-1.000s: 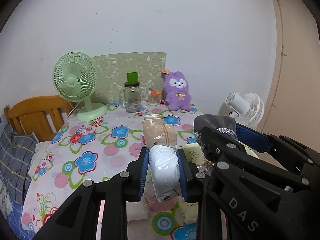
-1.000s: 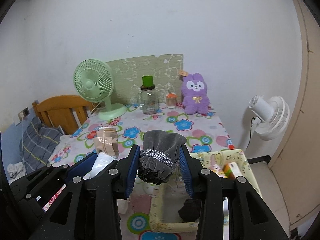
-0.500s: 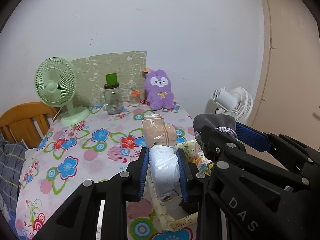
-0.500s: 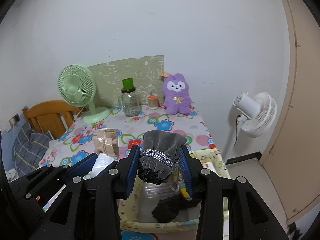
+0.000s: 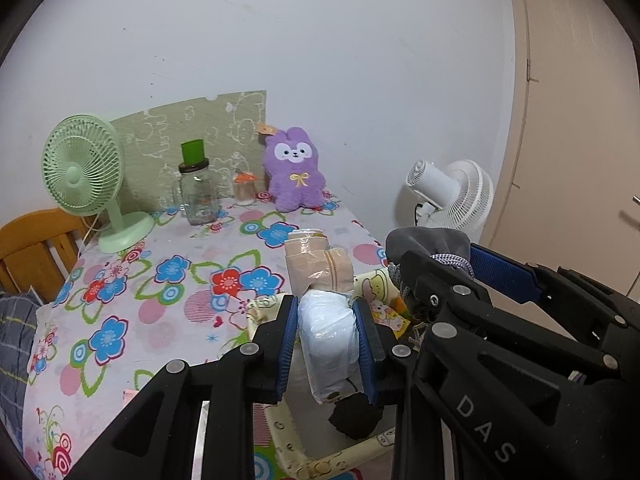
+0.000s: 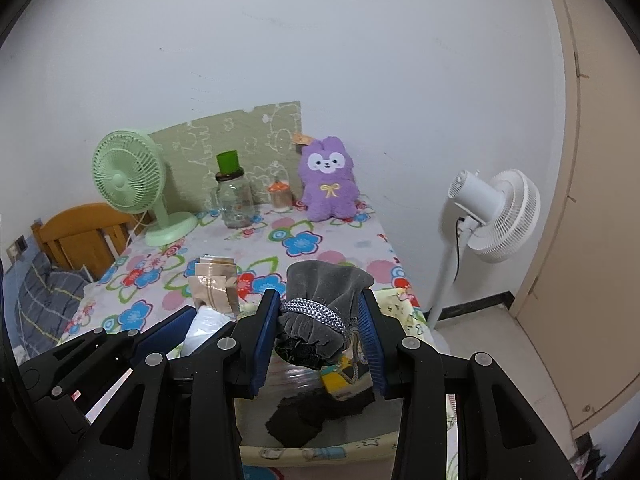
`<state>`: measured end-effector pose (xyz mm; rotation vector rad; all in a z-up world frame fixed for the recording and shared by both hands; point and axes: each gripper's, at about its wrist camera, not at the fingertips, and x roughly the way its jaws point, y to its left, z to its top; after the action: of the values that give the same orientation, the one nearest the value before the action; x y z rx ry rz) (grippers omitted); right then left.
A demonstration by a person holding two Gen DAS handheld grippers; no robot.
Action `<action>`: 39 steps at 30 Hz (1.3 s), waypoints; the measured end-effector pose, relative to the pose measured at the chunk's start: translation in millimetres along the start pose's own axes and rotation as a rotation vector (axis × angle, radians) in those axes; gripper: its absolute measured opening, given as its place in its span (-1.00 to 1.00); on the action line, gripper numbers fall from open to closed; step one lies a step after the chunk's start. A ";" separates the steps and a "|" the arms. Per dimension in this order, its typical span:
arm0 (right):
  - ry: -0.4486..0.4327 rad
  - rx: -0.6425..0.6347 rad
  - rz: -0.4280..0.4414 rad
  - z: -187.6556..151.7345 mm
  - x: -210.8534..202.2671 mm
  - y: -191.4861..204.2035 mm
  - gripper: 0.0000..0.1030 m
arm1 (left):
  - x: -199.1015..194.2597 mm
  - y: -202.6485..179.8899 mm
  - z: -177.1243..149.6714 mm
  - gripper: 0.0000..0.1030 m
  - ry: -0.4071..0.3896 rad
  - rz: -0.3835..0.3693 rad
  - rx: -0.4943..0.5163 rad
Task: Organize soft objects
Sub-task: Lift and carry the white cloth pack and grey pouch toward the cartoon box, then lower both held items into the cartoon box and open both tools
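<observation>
My left gripper point(image 5: 325, 340) is shut on a plastic-wrapped soft packet point(image 5: 328, 336), white near the pads and beige at its far end point(image 5: 318, 266). It hangs over a yellow cartoon-print fabric bin point(image 5: 296, 456). My right gripper point(image 6: 318, 334) is shut on a grey velvet drawstring pouch point(image 6: 320, 304) above the same bin point(image 6: 320, 450). The left gripper and its packet point(image 6: 212, 290) also show in the right wrist view. A black cloth point(image 6: 316, 410) and a yellow item point(image 6: 344, 376) lie in the bin. A purple plush bunny point(image 6: 328, 180) sits at the table's back.
On the floral tablecloth point(image 5: 160, 280) stand a green desk fan point(image 5: 86, 184), a glass jar with a green cup point(image 5: 196, 188) and a small orange-lidded jar point(image 5: 245, 188). A white floor fan point(image 6: 492, 216) stands to the right. A wooden chair point(image 6: 80, 236) is at the left.
Both grippers have shifted right over the bin, still holding their items. The table's left side has slid out of view and the white floor fan sits closer to centre.
</observation>
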<state>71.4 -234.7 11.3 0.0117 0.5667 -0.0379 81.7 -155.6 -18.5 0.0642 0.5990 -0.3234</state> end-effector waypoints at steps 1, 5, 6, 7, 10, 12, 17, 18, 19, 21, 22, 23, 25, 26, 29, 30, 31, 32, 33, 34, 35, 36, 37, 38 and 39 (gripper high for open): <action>0.002 0.005 -0.002 -0.6 1.5 -2.3 -0.16 | 2.1 -1.7 0.0 -0.47 0.004 -0.002 0.005; 0.017 0.028 -0.007 -3.8 8.8 -12.0 -0.16 | 10.9 -8.5 -1.0 -0.47 0.024 -0.012 0.025; 0.023 0.032 -0.009 -4.8 11.0 -14.0 -0.16 | 14.4 -10.2 -2.0 -0.47 0.033 -0.016 0.031; 0.029 0.035 -0.012 -6.3 13.2 -16.2 -0.16 | 16.0 -11.4 -2.6 -0.46 0.037 -0.017 0.033; 0.048 0.044 -0.021 -10.1 20.5 -22.0 -0.16 | 25.0 -14.5 -5.7 -0.45 0.060 -0.021 0.039; 0.065 0.051 -0.023 -13.6 26.8 -25.4 -0.16 | 31.5 -16.4 -8.1 -0.44 0.076 -0.017 0.045; 0.104 0.062 -0.021 -21.3 41.4 -30.5 -0.16 | 43.2 -17.1 -13.6 -0.42 0.103 0.020 0.064; 0.112 0.063 -0.018 -22.5 44.2 -30.6 -0.16 | 45.2 -16.7 -14.3 -0.42 0.110 0.021 0.064; 0.117 0.064 -0.016 -23.6 46.3 -30.7 -0.16 | 47.4 -16.3 -15.4 -0.41 0.119 0.023 0.063; 0.129 0.062 -0.014 -25.7 51.3 -30.5 -0.16 | 52.2 -14.5 -17.7 -0.29 0.140 0.031 0.063; 0.136 0.063 -0.012 -27.1 53.7 -30.3 -0.16 | 53.0 -14.0 -18.3 -0.26 0.145 0.035 0.063; 0.142 0.064 -0.010 -28.6 55.6 -30.0 -0.16 | 54.3 -13.1 -19.3 -0.25 0.150 0.040 0.062; 0.152 0.067 -0.003 -30.5 60.0 -29.2 -0.16 | 56.6 -12.1 -20.9 -0.24 0.159 0.046 0.061; 0.157 0.069 0.000 -31.4 62.0 -28.7 -0.16 | 57.5 -11.5 -21.5 -0.24 0.164 0.050 0.062; 0.168 0.074 0.005 -33.1 67.6 -27.2 -0.16 | 61.4 -9.2 -22.8 -0.14 0.184 0.062 0.061; 0.170 0.075 0.006 -33.4 68.8 -26.9 -0.16 | 62.3 -8.5 -23.1 0.05 0.190 0.063 0.060; 0.171 0.075 0.006 -33.8 69.9 -26.6 -0.16 | 63.1 -7.6 -23.5 0.25 0.194 0.067 0.057; 0.173 0.076 0.008 -34.0 71.0 -26.1 -0.16 | 63.2 -6.7 -23.8 0.30 0.194 0.070 0.054; 0.173 0.077 0.009 -34.1 71.3 -26.4 -0.16 | 63.5 -6.6 -23.3 0.32 0.194 0.070 0.053; 0.174 0.078 0.012 -34.2 71.6 -26.5 -0.16 | 63.8 -6.5 -23.0 0.33 0.196 0.067 0.052; 0.175 0.080 0.014 -34.0 72.2 -26.5 -0.16 | 63.9 -6.0 -22.7 0.34 0.198 0.065 0.051; 0.176 0.080 0.014 -33.7 72.6 -26.5 -0.16 | 64.0 -6.3 -22.6 0.38 0.200 0.057 0.052; 0.175 0.081 0.016 -33.6 72.6 -26.5 -0.16 | 63.8 -7.1 -22.6 0.41 0.202 0.052 0.053; 0.176 0.083 0.023 -33.6 72.8 -26.5 -0.16 | 63.4 -7.0 -22.5 0.42 0.202 0.047 0.052; 0.178 0.083 0.029 -33.3 73.3 -26.4 -0.13 | 62.7 -6.9 -22.5 0.46 0.203 0.040 0.050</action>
<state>114.3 -262.7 -56.2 0.1050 0.7429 -0.0328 116.0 -176.3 -72.1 0.1584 0.7901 -0.2950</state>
